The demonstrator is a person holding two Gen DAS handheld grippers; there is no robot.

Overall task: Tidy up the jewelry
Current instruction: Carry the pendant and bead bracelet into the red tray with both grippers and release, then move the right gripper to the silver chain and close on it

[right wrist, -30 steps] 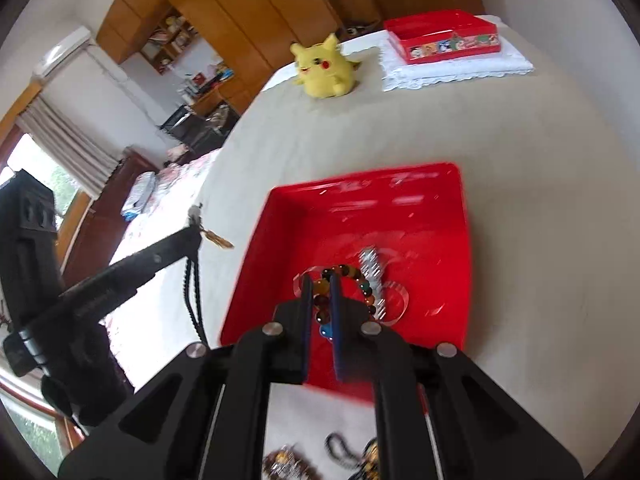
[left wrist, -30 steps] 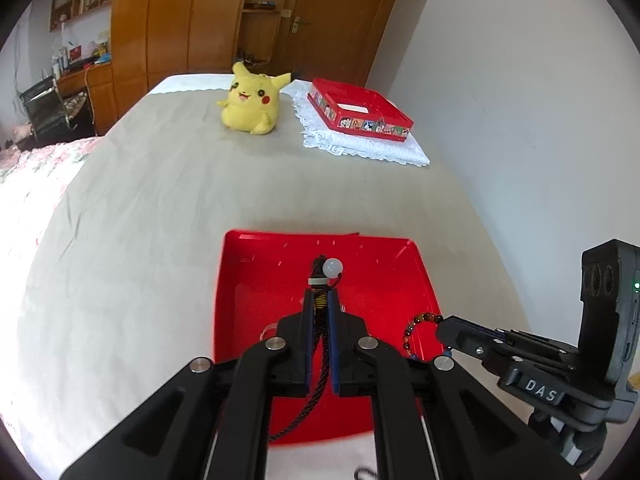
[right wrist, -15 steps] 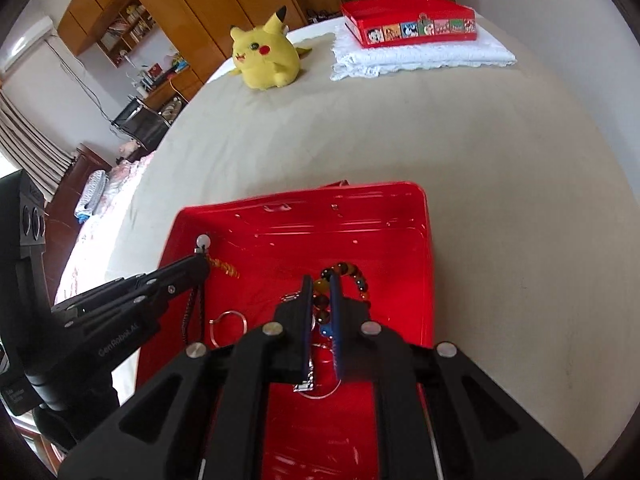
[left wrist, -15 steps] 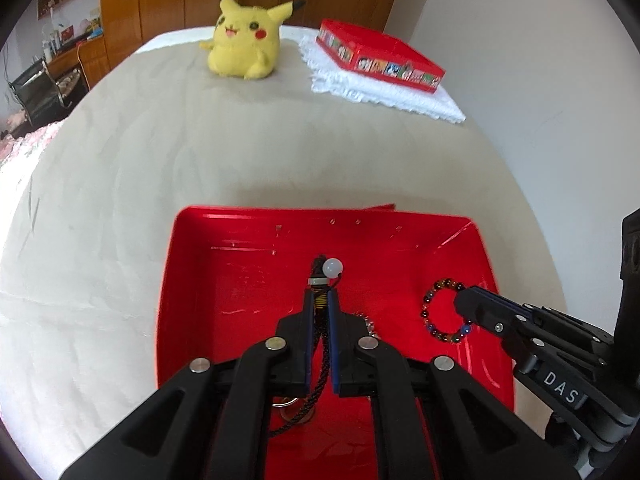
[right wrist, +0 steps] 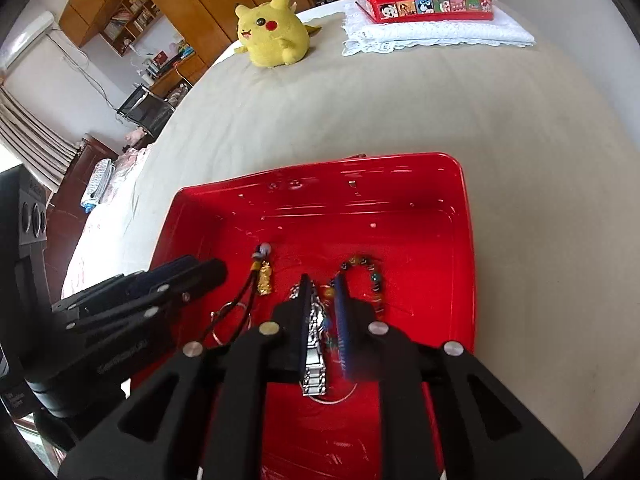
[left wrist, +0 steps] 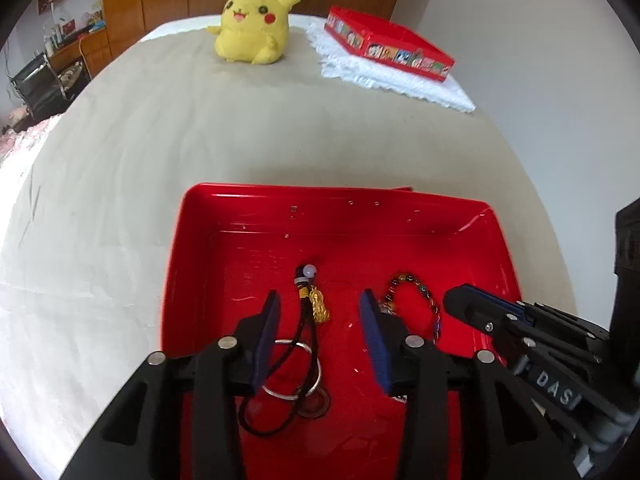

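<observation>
On the beige-sheeted bed (left wrist: 280, 140), the glossy red plastic tray (left wrist: 192, 240) holds the black-cord gold charm (left wrist: 318, 306) beneath spread left tongs (left wrist: 320, 316), while barely parted right tongs (right wrist: 322, 300) straddle the dark beaded bracelet (right wrist: 374, 276), seemingly just released

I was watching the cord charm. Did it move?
Yes. The cord charm dropped out of the left gripper, now open, onto the red tray floor.

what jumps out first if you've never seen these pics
The glossy red plastic tray on the beige bedspread grabs the eye, with a black cord charm with gold pendant lying between the open left claw. Behind it sit a yellow Pikachu plush and a red cartoon-printed box on a white lace cloth.
</observation>
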